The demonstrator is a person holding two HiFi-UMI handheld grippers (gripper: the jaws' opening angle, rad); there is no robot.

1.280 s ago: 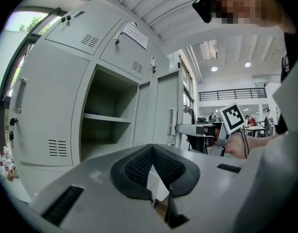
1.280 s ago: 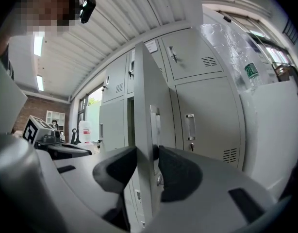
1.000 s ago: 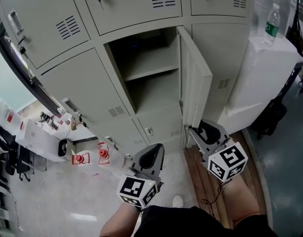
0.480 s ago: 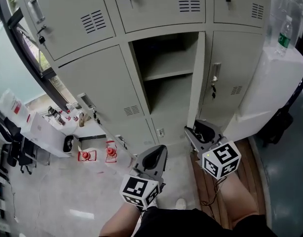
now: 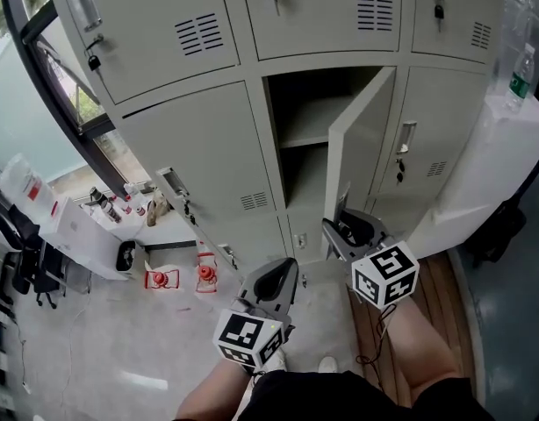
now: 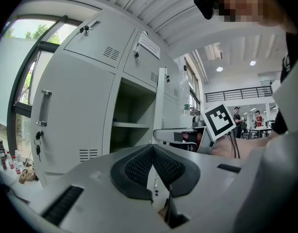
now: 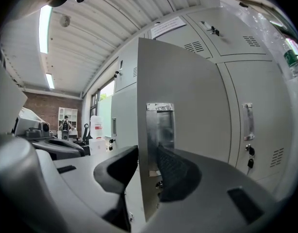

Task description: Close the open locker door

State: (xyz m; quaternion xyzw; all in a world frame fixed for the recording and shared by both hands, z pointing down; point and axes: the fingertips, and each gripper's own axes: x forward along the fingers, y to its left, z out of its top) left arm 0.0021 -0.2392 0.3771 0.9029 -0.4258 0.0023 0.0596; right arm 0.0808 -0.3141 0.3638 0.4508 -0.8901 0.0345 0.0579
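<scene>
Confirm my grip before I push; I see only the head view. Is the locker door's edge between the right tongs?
Observer: Yes, the free edge of the locker door stands between the tongs of the right gripper, which have just been closing; whether they pinch it is unclear.
Operator: Where is its handle?
Observer: A recessed handle sits on the outer face, beside one pad.
Operator: And the left tongs?
Observer: The left gripper is shut, holding nothing.

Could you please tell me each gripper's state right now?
Left gripper: shut, empty.
Right gripper: open, jaws just been closing around the locker door's edge.
</scene>
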